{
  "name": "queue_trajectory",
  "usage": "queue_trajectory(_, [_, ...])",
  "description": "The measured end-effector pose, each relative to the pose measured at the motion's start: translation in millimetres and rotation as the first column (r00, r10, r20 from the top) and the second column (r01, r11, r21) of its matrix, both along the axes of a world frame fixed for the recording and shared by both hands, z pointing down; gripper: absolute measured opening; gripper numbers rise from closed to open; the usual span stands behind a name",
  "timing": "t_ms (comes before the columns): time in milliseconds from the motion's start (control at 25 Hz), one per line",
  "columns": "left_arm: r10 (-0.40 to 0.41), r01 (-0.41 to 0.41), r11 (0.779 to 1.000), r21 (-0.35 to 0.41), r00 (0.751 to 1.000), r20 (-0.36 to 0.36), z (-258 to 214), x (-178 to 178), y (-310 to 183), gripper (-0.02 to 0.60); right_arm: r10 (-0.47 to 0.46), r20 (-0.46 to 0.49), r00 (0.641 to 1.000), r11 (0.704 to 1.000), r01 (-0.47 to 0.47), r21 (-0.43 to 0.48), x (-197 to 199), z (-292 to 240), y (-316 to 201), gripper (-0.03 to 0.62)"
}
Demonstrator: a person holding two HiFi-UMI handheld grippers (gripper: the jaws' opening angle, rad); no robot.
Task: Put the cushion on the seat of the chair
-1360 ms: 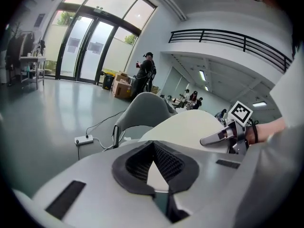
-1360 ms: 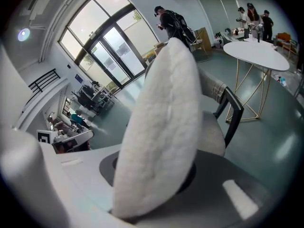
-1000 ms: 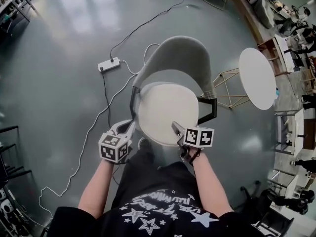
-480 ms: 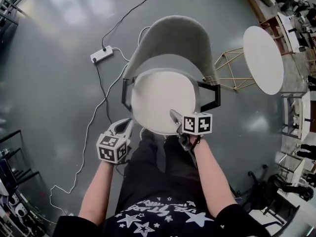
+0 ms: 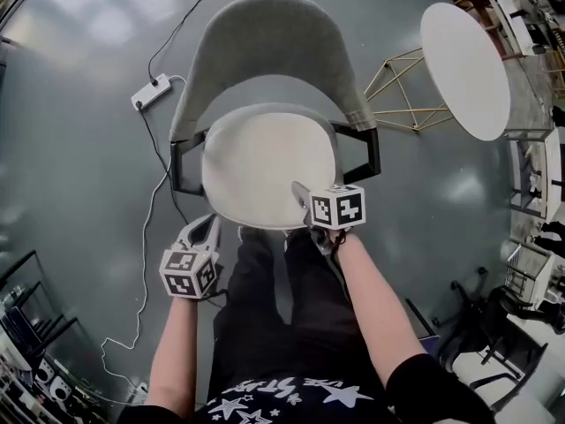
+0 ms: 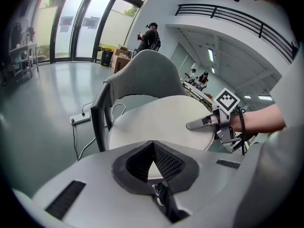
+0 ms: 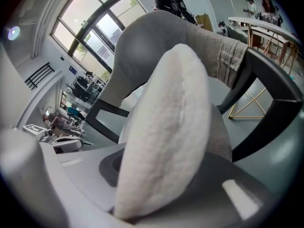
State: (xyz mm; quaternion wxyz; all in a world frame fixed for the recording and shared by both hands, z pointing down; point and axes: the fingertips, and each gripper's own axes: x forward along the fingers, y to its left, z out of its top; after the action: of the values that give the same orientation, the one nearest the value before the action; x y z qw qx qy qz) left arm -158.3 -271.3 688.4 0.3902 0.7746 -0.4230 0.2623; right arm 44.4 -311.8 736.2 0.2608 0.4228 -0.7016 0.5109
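Compared with a second ago, I am bringing both grippers down. The cushion (image 5: 260, 162) is sitting lower, now between the chair's black armrests (image 5: 181, 168) rather than spreading over them, and the chair (image 5: 265, 42) is filling more of the head view.

My right gripper (image 5: 300, 197) is still clamping the cushion's near rim. Its jaws are only a little apart, with the thick white edge pinched between them, and that opening is not changing. In the right gripper view the cushion is running edge-on away from me. The grey seat (image 7: 223, 137) is showing just beside and under it, and the grey backrest (image 7: 156, 42) is rising behind. Whether the cushion is already resting on the seat I cannot tell.

My left gripper (image 5: 210, 222) is hanging off the cushion's near left edge, apart from it. Its jaws are closed together on nothing, and it is pointing down and forward toward the seat's front.

Both my forearms are reaching forward from my body. The right one is ending at the marker cube (image 5: 337, 208) by the cushion's rim. The left one is angling out to the side above the grey floor (image 5: 79, 166).
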Motion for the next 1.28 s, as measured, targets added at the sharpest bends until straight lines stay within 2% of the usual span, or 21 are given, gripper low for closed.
queue_trajectory(400, [-0.027, 0.027, 0.999, -0.033, 0.999, 0.028, 45, 18, -2, 0.009, -0.041, -0.001, 0.999, 0.999, 0.041, 0.011, 16, 47, -12, 0.067])
queue_trajectory(560, [-0.031, 0.034, 0.997, -0.067, 0.998, 0.046, 58, 24, 2, 0.009, -0.054, -0.016, 0.998, 0.999, 0.054, 0.001, 24, 62, -16, 0.086])
queue_trajectory(680, [-0.02, 0.025, 0.996, -0.086, 0.998, 0.056, 64, 31, 7, 0.009, -0.062, -0.053, 0.997, 0.998, 0.061, -0.005, 28, 69, -14, 0.122])
queue_trajectory(760, [-0.011, 0.016, 0.996, -0.091, 0.998, 0.059, 66, 36, 8, 0.009, -0.028, -0.055, 0.998, 0.999, 0.026, -0.04, 32, 75, -10, 0.154])
queue_trajectory(920, [0.01, -0.004, 0.995, -0.102, 0.998, 0.06, 70, 48, 11, 0.009, 0.068, -0.051, 0.996, 0.994, -0.072, -0.086, 47, 88, -4, 0.26])
queue_trajectory(1080, [0.028, -0.021, 0.994, -0.106, 0.998, 0.061, 70, 56, 12, 0.009, 0.075, -0.037, 0.997, 0.995, -0.077, -0.057, 55, 88, -2, 0.356])
queue_trajectory(1280, [0.044, -0.038, 0.993, -0.113, 0.998, 0.053, 73, 63, 15, 0.009, 0.103, -0.044, 0.994, 0.994, -0.105, -0.026, 70, 87, -2, 0.374])
